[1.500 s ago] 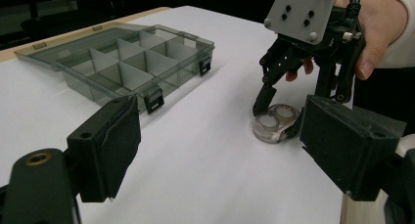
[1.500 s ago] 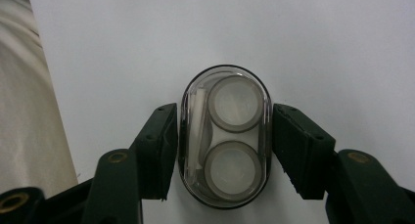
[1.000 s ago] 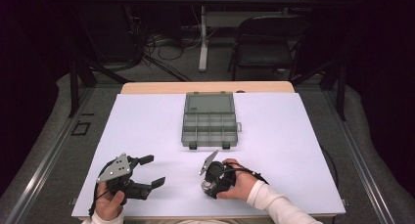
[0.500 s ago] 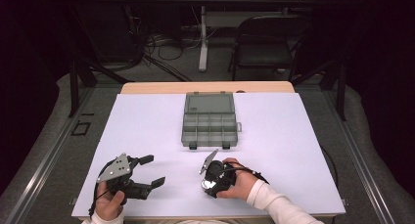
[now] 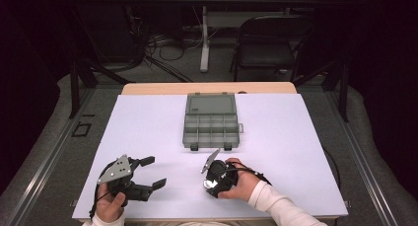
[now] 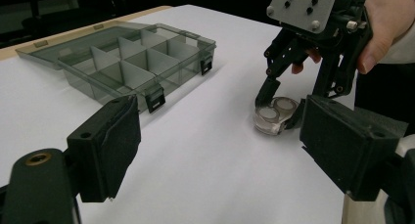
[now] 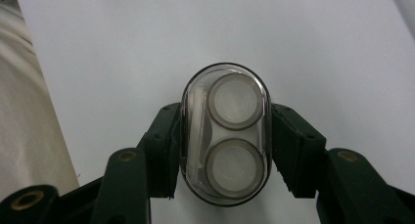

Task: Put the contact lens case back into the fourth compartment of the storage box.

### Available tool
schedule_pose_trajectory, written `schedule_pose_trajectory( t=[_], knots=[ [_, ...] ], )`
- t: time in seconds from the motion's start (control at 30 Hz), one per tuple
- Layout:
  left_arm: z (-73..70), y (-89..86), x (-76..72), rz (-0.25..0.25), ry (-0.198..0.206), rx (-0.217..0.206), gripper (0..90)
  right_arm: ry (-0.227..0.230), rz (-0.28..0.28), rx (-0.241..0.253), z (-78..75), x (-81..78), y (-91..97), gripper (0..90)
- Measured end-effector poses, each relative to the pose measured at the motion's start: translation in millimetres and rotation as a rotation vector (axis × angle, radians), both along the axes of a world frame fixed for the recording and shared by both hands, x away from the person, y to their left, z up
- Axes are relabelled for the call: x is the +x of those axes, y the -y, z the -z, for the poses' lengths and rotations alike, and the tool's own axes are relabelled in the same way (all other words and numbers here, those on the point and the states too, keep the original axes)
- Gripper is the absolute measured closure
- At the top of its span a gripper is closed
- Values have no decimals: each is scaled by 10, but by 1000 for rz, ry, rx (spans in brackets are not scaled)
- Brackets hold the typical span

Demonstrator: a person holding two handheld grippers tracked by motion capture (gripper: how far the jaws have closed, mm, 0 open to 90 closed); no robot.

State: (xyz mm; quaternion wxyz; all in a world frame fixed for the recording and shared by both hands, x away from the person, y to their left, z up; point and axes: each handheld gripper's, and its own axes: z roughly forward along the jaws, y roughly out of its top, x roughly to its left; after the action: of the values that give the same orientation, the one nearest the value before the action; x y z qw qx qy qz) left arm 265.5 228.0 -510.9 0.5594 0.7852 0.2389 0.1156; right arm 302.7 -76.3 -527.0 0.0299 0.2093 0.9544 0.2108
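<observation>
- We see the smoky grey compartment box (image 5: 212,121) open on the counter (image 5: 296,137), its compartments bare.
- Near its front edge lies a clear oval contact lens case (image 7: 225,133) holding two round white wells, its long axis running along our right gripper (image 7: 225,150).
- That gripper's fingers (image 7: 159,150) clamp its sides.
- Our left gripper (image 5: 143,172) keeps its fingers apart.
</observation>
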Motion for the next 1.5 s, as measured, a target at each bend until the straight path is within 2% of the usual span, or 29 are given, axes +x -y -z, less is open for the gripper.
schedule_pose_trajectory(
  t=[0.2,0.4,0.67,0.9,1.07,1.4,1.5],
  knots=[
    [1,1,0,0,-2,1,160,-1,38,-1,-33,24,23,488],
    [6,2,16,3,-4,-4,160,-8,93,32,-69,93,76,488],
    [17,-3,68,-10,-12,-6,160,14,166,62,-154,209,161,488],
    [19,2,84,-5,-14,-13,160,59,212,114,-236,312,210,488],
    [19,5,89,-5,-15,-14,160,50,236,159,-262,398,266,488],
    [31,-2,103,-13,-25,-11,160,67,280,252,-344,632,389,488],
    [32,-4,103,-18,-26,-10,160,61,294,252,-367,716,407,488]
  ],
)
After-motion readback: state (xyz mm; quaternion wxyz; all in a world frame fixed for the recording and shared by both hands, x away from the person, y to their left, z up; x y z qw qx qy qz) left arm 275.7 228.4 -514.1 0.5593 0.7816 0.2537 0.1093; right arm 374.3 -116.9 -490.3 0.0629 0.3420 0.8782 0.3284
